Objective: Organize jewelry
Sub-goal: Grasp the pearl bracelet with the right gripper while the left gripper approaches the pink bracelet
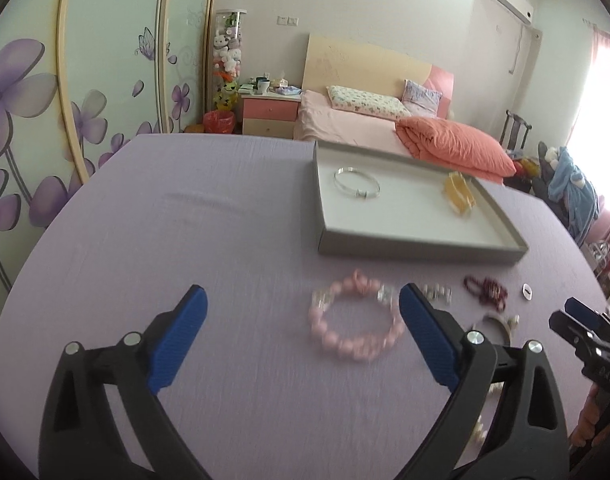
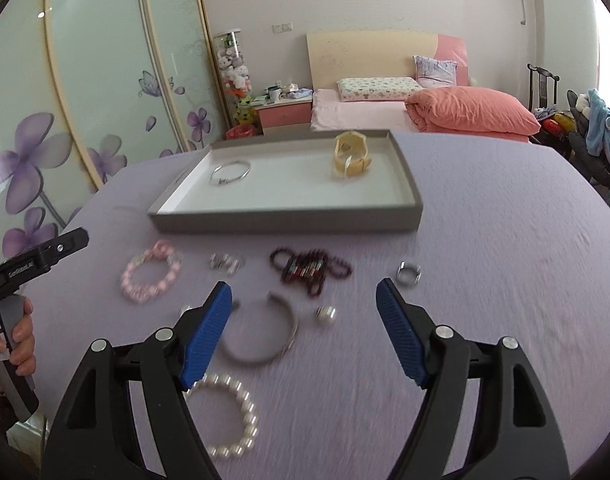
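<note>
Sorting loose jewelry into the tray (image 2: 289,222); both claws spread and empty.
Left claw (image 1: 303,306) approaches the pink bracelet (image 1: 355,322) near the table's middle; judged next: straddle, close, lift it trayward. Right claw (image 2: 305,300) hovers.

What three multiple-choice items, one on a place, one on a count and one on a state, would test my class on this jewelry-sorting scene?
1. Where does the silver bangle lie?
A. in the grey tray
B. on the purple cloth
C. in a gripper

2. How many pieces are in the tray?
A. none
B. two
C. five

3. How are both grippers?
A. shut on beads
B. one open, one shut
C. open, holding nothing

Answers: 1 A, it rests on the tray's white floor. 2 B, only the bangle and the yellow bracelet are inside. 3 C, the left gripper and right gripper show fingers spread with nothing between them.
</note>
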`<state>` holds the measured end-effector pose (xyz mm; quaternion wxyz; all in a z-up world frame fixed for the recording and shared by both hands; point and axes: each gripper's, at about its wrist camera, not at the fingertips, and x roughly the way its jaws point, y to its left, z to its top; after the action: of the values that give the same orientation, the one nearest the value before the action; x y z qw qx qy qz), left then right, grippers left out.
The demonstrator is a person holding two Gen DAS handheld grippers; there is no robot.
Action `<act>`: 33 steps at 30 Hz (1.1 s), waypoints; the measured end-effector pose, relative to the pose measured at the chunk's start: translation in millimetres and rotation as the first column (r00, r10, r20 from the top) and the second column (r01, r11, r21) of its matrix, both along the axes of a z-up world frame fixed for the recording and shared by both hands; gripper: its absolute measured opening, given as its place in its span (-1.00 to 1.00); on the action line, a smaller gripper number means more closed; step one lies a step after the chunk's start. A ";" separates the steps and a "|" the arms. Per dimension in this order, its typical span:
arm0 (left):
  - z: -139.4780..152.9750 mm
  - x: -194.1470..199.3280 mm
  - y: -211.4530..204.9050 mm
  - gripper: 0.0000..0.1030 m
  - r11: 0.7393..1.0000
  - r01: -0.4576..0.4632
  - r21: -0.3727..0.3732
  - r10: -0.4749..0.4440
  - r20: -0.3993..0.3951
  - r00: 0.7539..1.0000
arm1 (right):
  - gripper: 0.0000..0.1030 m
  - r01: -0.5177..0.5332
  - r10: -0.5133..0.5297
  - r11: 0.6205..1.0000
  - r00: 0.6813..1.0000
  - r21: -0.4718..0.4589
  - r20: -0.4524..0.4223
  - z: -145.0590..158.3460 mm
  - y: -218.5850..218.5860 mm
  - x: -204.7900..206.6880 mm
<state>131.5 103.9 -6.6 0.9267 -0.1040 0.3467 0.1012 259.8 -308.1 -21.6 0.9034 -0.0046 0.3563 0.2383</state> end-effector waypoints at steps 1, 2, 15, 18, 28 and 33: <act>-2.4 -4.3 -2.1 0.88 1.000 0.000 0.006 0.000 -0.001 1.000 | 0.47 -0.009 0.009 1.000 1.000 -0.007 -0.001 -4.4 0.0 -10.3; -4.1 -8.7 -4.5 0.88 1.000 0.001 0.011 -0.001 0.000 1.000 | 0.46 -0.018 0.018 1.000 1.000 -0.017 -0.001 -8.8 1.8 -17.1; -24.3 -36.5 -17.4 0.88 0.999 0.013 0.039 -0.012 -0.031 0.999 | -0.32 -0.083 0.077 0.993 0.995 -0.084 -0.066 -51.9 11.7 -57.8; -25.7 -36.8 -20.3 0.88 0.999 0.018 0.048 -0.017 -0.035 0.999 | -0.33 -0.093 0.088 0.990 0.995 -0.102 -0.051 -52.9 15.5 -61.5; -33.1 -30.5 -23.8 0.88 0.999 0.033 0.040 -0.030 -0.069 0.997 | -0.77 -0.112 0.110 0.985 0.994 -0.135 -0.018 -54.1 20.2 -67.5; -37.1 -21.8 -26.0 0.88 0.999 0.042 0.027 -0.039 -0.094 0.995 | -0.82 -0.113 0.110 0.984 0.993 -0.140 -0.031 -52.6 16.6 -65.1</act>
<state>109.7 77.9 -43.7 0.9127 -0.0786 0.3903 0.0922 194.7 -291.5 -74.2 0.8819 -0.0856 0.3821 0.2626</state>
